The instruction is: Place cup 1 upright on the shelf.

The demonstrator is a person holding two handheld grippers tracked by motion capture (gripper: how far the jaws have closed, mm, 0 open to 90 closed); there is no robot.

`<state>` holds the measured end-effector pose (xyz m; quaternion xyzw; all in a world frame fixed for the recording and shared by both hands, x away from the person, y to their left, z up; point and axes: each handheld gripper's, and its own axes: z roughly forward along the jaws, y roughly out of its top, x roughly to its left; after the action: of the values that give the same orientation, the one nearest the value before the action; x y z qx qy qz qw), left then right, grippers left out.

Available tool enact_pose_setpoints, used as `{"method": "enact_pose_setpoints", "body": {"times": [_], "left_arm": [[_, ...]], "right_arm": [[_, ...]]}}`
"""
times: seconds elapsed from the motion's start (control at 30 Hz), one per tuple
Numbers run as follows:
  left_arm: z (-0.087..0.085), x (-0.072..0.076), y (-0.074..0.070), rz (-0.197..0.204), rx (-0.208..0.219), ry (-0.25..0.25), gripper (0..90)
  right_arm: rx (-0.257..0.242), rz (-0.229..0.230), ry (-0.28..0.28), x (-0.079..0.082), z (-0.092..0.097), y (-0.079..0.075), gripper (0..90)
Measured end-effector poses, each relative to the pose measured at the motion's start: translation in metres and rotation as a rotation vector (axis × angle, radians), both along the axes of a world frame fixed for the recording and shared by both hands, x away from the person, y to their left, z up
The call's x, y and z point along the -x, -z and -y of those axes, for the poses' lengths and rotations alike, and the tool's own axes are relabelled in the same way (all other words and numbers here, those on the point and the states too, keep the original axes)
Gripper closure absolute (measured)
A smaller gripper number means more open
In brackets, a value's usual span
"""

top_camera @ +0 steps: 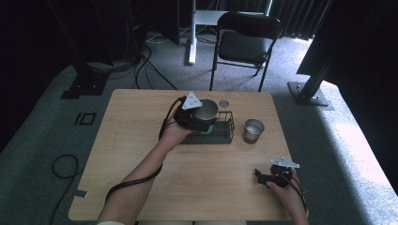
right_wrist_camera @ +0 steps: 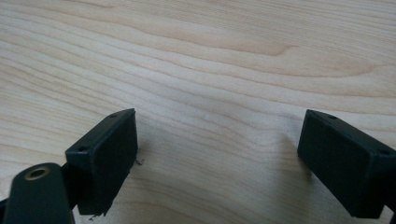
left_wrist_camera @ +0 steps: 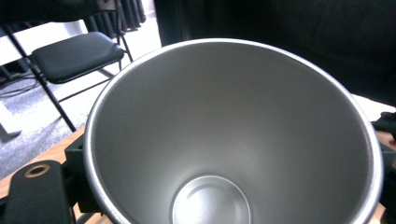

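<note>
Steel cup (top_camera: 206,110), brushed and empty, gripped by the left tool (top_camera: 199,117) over the near-left part of a black wire rack (top_camera: 224,127) at the tabletop's (top_camera: 141,154) far middle. Mouth turned up and toward the person, long axis tilted off upright; cannot tell whether the base touches the rack. Seen from the left gripper view as a wide round rim with the flat bottom disc (left_wrist_camera: 211,201) deep inside, black jaw parts pressed at the cup's lower left and right edges, so clamped on the cup wall. Left hand (top_camera: 176,132) wrapped under the tool, forearm reaching forward from the bottom edge toward the rack, grey three-cornered plate (top_camera: 192,101) on top, cable trailing back along the arm.

Second steel cup (top_camera: 253,130) upright on the tabletop just right of the rack, mouth up. Small round metal disc (top_camera: 224,103) flat on the wood beyond the rack, too small to identify.

Right tool (top_camera: 259,175) low over the near-right tabletop, pointing left across the wood, held in the right hand (top_camera: 284,187) with the wrist cut off by the bottom edge. Jaws spread wide apart in the right gripper view, nothing but bare wood grain between them, holding nothing.

Black folding chair (top_camera: 244,42) on grey carpet beyond the tabletop. Surroundings dark, hard to make out.
</note>
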<state>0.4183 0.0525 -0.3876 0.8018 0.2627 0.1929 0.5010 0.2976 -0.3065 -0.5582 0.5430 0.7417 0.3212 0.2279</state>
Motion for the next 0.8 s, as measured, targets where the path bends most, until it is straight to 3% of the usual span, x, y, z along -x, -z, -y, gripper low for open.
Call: {"method": "enact_pose_setpoints", "body": {"times": [0.3, 0.57, 0.8], "left_arm": [[-0.016, -0.018, 0.006, -0.019, 0.035, -0.113, 14.2], [-0.03, -0.031, 0.018, -0.032, 0.032, -0.184, 14.2], [-0.038, -0.038, 0.037, -0.056, 0.012, -0.211, 14.2]], "right_arm": [[0.0, 0.0, -0.001, 0.0, 0.0, 0.0, 11.7], [0.0, 0.0, -0.001, 0.0, 0.0, 0.0, 11.7], [0.001, 0.0, -0.001, 0.0, 0.0, 0.0, 11.7]]}}
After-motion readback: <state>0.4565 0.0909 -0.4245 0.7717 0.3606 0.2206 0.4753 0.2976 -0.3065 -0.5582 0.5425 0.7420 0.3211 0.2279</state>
